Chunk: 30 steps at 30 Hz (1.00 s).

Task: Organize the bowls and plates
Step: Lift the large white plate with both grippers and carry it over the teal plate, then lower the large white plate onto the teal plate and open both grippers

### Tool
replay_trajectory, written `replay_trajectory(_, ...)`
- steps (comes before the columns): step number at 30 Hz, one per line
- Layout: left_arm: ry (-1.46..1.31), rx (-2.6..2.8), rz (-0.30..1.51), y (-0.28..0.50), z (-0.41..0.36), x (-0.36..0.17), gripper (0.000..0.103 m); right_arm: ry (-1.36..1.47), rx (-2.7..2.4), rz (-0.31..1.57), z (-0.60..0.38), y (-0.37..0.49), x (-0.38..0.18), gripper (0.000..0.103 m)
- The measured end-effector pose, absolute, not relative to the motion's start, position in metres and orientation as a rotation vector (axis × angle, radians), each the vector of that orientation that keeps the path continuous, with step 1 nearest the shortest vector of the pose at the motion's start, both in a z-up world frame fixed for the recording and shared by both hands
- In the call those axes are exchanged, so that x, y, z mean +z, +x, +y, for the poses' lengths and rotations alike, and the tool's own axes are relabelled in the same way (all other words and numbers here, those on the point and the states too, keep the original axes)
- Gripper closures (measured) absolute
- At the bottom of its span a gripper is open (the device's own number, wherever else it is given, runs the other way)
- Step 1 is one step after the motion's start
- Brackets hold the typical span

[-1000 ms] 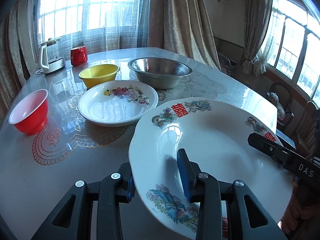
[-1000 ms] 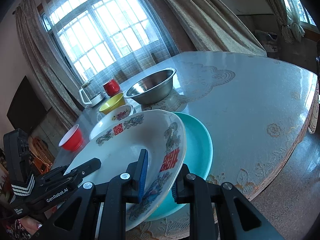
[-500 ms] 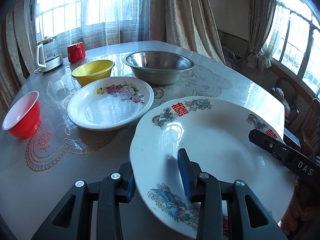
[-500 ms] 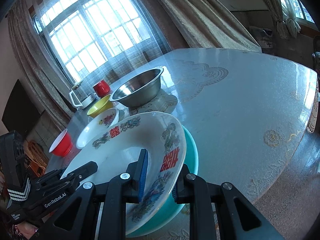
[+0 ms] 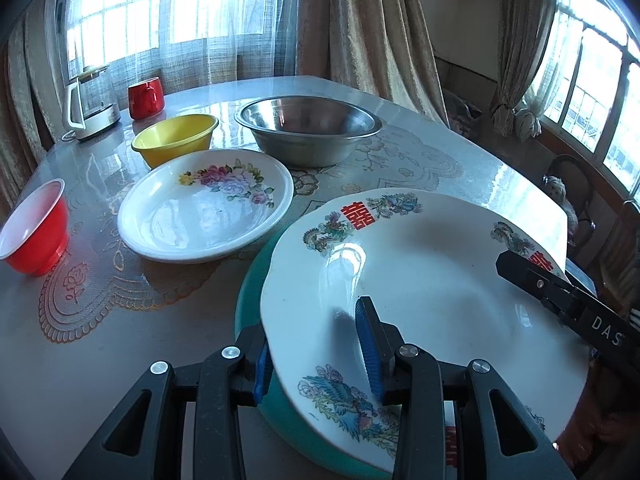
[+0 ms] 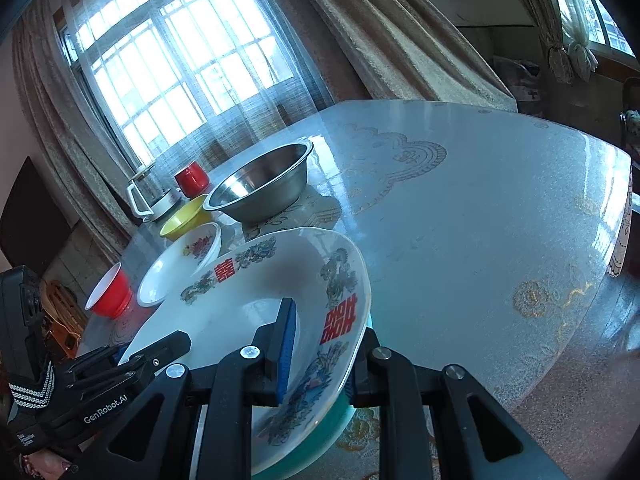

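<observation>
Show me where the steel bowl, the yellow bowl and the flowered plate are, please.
steel bowl (image 5: 308,136), left wrist view, on its outer wall.
yellow bowl (image 5: 176,142), left wrist view, on its outer side.
flowered plate (image 5: 192,224), left wrist view, on its bare white centre.

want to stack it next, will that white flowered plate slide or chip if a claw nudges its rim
The flowered plate looks glazed and rigid, so likely chippable. It sits on a glossy table, so a nudge would probably slide it. Its shallow, wide form makes tipping unlikely.

Daylight through curtained windows, blown out white. Glare on glossy table. Fisheye bends edges; corners vignette dark. Focus sharp.
</observation>
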State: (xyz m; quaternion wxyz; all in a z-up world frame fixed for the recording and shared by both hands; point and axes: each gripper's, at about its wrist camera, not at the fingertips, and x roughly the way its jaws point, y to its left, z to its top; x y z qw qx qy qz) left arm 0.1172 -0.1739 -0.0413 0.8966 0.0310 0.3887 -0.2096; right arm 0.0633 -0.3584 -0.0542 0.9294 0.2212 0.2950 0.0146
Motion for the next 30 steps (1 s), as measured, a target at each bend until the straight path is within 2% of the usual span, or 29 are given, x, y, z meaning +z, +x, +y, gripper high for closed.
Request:
replay_trajectory(7,0.086,-0.437,0.794,0.116,-0.179,-0.042,0.064,0.446,0.008,0.611,-0.362,0.064,-0.055,0.083)
replay_trajectory(24,0.126,-0.421,0.767,0.111,-0.174,-0.043,0.065,0.499,0.051,0.643,-0.361,0.046,-0.061,0.074)
replay_trajectory(26,0.143,-0.418,0.752,0.108,-0.175,-0.041,0.065,0.519,0.037,0.653,-0.363,0.043,-0.062,0.07)
replay_trajectory(30,0.165,-0.414,0.732,0.102,-0.172,-0.039,0.065,0.558,0.04,0.63,-0.372,0.028,-0.06,0.07)
